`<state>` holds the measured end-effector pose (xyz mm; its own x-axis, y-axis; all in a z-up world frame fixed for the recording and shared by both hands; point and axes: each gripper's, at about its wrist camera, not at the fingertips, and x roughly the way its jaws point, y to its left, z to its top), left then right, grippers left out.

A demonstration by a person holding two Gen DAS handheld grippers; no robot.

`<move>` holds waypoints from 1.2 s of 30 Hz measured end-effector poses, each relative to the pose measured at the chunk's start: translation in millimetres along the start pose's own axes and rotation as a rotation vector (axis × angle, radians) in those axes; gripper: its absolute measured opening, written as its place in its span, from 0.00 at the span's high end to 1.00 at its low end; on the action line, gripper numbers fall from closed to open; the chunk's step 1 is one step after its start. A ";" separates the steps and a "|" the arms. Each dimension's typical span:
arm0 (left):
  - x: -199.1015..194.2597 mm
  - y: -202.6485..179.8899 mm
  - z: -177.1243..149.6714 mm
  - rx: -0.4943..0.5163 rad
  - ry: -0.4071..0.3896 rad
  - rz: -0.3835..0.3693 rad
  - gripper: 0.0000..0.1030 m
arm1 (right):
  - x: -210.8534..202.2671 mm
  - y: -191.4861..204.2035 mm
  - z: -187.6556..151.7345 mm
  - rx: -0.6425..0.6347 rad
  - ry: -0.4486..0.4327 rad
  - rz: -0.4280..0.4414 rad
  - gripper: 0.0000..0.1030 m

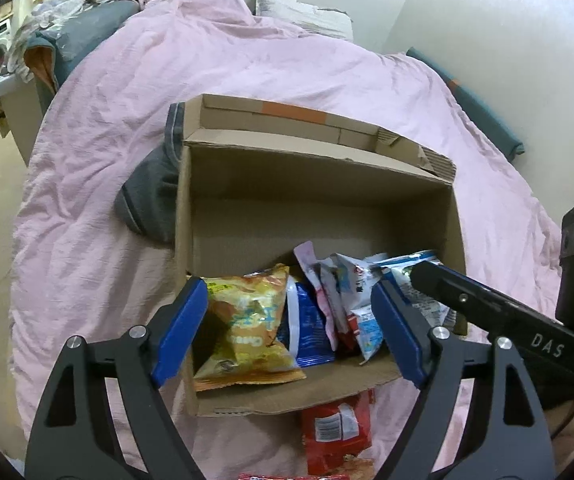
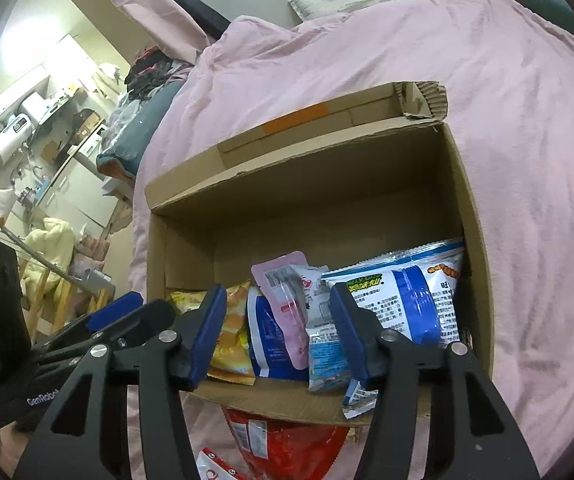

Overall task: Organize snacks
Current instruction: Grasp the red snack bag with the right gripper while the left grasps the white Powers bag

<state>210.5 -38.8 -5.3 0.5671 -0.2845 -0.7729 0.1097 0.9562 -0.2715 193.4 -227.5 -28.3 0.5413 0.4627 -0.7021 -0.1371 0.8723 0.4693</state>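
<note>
So the cardboard box (image 1: 319, 184) sat open on the pink bedspread (image 1: 127, 120), and the snacks were all lined up along its near wall. From the left wrist view, the yellow chip bag (image 1: 247, 328) was at about 7 o'clock inside the box, with a dark blue bag (image 1: 307, 328) touching it on the right, then a pink pouch (image 2: 283, 304) and a big blue-and-white bag (image 2: 411, 300) over at 4 o'clock. A red bag (image 1: 335, 436) lay outside the box on the bedspread, just beside the front flap at 6 o'clock. The left gripper (image 1: 289, 332) was spread wide, holding nothing. The right gripper (image 2: 277, 332) was spread wide too, empty, hovering over the row of snacks.
</note>
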 end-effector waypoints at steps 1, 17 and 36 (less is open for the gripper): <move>0.0 0.6 0.0 -0.001 0.001 0.002 0.21 | 0.2 0.2 0.0 0.002 0.001 0.001 0.44; -29.5 0.1 -4.9 0.061 -0.142 0.148 0.21 | -15.7 2.5 -7.3 -0.032 -0.021 -0.033 0.14; -70.6 38.4 -53.3 -0.051 -0.076 0.253 0.05 | -33.1 -18.0 -74.8 0.217 0.147 0.134 0.12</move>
<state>131.2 14.3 8.3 0.6309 -0.0291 -0.7753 -0.0835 0.9910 -0.1051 115.9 -246.7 -53.6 0.4018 0.6034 -0.6888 -0.0097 0.7549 0.6558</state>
